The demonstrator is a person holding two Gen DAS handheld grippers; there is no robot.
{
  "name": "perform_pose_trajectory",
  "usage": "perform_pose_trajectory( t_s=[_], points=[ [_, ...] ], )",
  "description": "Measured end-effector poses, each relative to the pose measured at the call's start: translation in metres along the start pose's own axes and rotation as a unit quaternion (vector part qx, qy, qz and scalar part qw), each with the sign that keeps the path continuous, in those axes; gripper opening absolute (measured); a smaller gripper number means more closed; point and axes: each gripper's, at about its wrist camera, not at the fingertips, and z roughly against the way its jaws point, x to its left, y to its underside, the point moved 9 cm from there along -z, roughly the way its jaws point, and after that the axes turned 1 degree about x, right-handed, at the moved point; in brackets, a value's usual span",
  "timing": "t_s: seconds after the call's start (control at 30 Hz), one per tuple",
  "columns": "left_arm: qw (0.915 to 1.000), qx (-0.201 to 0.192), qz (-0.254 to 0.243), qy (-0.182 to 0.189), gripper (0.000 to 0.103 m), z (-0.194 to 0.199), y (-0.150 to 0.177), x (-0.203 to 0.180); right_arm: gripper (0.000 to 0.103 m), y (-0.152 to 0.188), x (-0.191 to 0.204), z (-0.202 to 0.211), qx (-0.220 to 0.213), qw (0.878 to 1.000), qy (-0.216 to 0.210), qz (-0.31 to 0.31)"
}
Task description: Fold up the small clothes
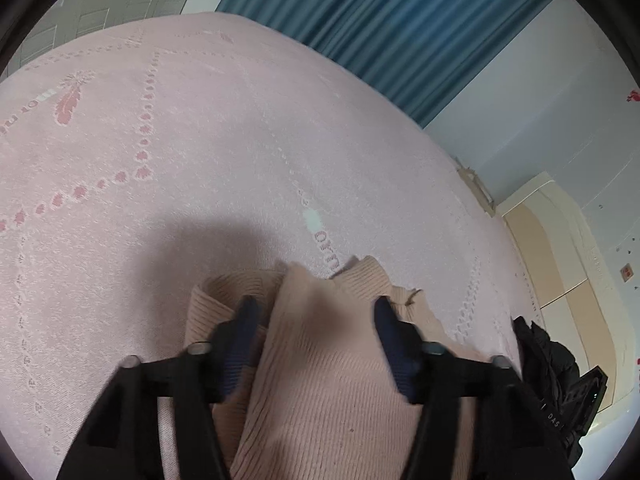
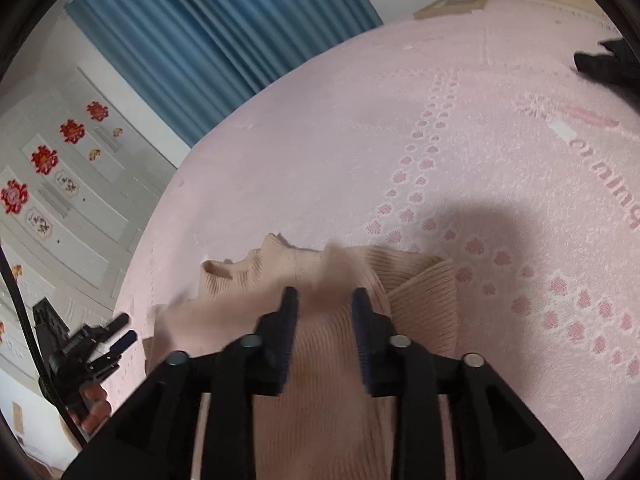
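Note:
A beige ribbed knit garment (image 1: 332, 360) lies bunched on the pink bedspread (image 1: 200, 160). My left gripper (image 1: 316, 308) is open, its fingers straddling a raised fold of the knit. In the right wrist view the same garment (image 2: 320, 380) lies under my right gripper (image 2: 325, 298), which is open with the knit between its fingers. The left gripper also shows in the right wrist view (image 2: 120, 332), held in a hand at the left edge of the bed.
The pink bedspread (image 2: 440, 140) has a paw-print pattern and lettering. A black garment (image 1: 548, 352) lies at the bed's right edge, also seen in the right wrist view (image 2: 608, 64). Blue curtains (image 1: 400, 28) and a white wardrobe (image 2: 60, 200) stand beyond the bed.

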Motion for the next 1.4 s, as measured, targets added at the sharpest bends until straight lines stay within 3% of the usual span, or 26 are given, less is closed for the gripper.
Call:
perform_pose_trajectory(
  t_s=[0.13, 0.43, 0.63, 0.67, 0.77, 0.9, 1.03, 1.13, 1.2, 1.23, 1.4],
  points=[
    [0.9996, 0.008, -0.017, -0.020, 0.060, 0.018, 0.019, 0.010, 0.032, 0.019, -0.008, 0.017, 0.006, 0.999, 0.024, 0.026],
    [0.9979, 0.036, -0.039, -0.036, 0.063, 0.077, 0.113, 0.036, 0.040, 0.106, -0.019, 0.070, 0.039, 0.991, 0.074, 0.107],
    [0.9961, 0.088, 0.007, 0.005, 0.063, 0.076, 0.180, 0.051, 0.041, 0.171, -0.029, 0.078, 0.086, 0.993, 0.051, 0.063],
    [0.9950, 0.096, 0.026, 0.011, 0.064, 0.069, 0.184, 0.054, 0.041, 0.176, -0.029, 0.074, 0.090, 0.993, 0.051, 0.059],
    [0.9959, 0.067, 0.051, 0.033, 0.069, 0.064, 0.173, 0.055, 0.041, 0.182, -0.025, 0.060, 0.099, 0.994, 0.031, 0.036],
    [0.9919, 0.052, 0.098, 0.063, 0.068, 0.045, 0.152, 0.062, 0.042, 0.164, -0.024, 0.042, 0.075, 0.997, 0.009, -0.020],
    [0.9900, 0.039, 0.117, 0.068, 0.067, 0.033, 0.134, 0.063, 0.042, 0.142, -0.031, 0.027, 0.046, 0.995, -0.003, -0.087],
    [0.9899, 0.044, 0.125, 0.051, 0.050, 0.024, 0.124, 0.067, 0.041, 0.129, -0.035, 0.016, 0.034, 0.993, 0.000, -0.110],
    [0.9908, 0.054, 0.117, 0.042, 0.018, 0.018, 0.121, 0.068, 0.030, 0.122, -0.037, 0.010, 0.037, 0.993, 0.010, -0.112],
    [0.9902, 0.063, 0.115, 0.047, 0.014, 0.016, 0.122, 0.067, 0.014, 0.120, -0.037, 0.007, 0.048, 0.993, 0.015, -0.104],
    [0.9928, 0.056, 0.096, 0.045, 0.011, 0.032, 0.130, 0.058, 0.008, 0.113, -0.022, 0.018, 0.048, 0.998, 0.027, -0.035]
  ],
)
